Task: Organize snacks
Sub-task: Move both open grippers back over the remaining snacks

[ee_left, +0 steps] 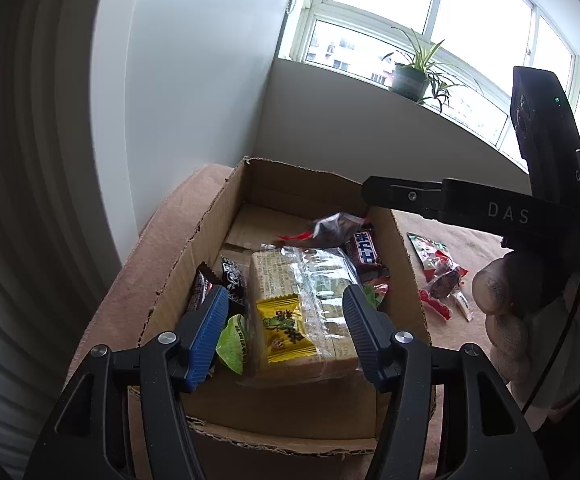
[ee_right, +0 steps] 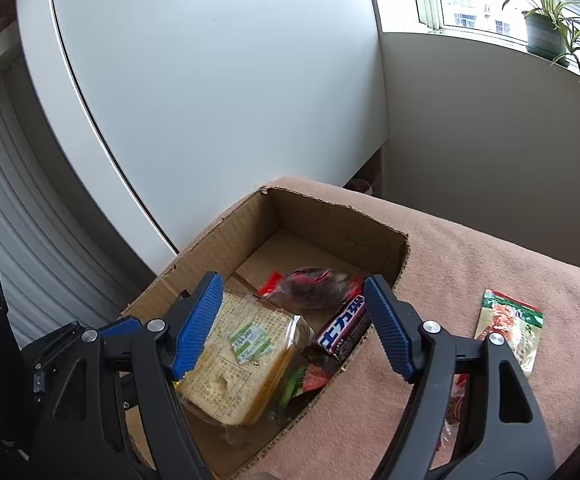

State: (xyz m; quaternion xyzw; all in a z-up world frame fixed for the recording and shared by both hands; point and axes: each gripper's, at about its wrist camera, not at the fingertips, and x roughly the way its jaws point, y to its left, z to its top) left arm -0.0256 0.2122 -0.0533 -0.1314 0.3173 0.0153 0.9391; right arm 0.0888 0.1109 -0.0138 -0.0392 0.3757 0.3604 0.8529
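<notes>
An open cardboard box [ee_left: 194,248] [ee_right: 226,236] sits on a pink blanket and holds several snacks: a wrapped sandwich [ee_left: 310,280] [ee_right: 234,356], a yellow candy packet [ee_left: 284,330], a dark chocolate bar [ee_left: 364,254] [ee_right: 344,326], a red-wrapped dark snack [ee_left: 336,228] [ee_right: 310,286] and a green packet [ee_left: 232,344]. My left gripper [ee_left: 286,332] is open and empty just above the box's near end. My right gripper [ee_right: 294,332] is open and empty over the box's right side. More packets lie on the blanket right of the box [ee_left: 440,272] [ee_right: 508,328].
A white cabinet [ee_right: 210,100] stands behind the box on the left. A window sill with a potted plant [ee_left: 410,76] [ee_right: 546,32] runs along the back right. The pink blanket [ee_right: 490,248] stretches to the right of the box.
</notes>
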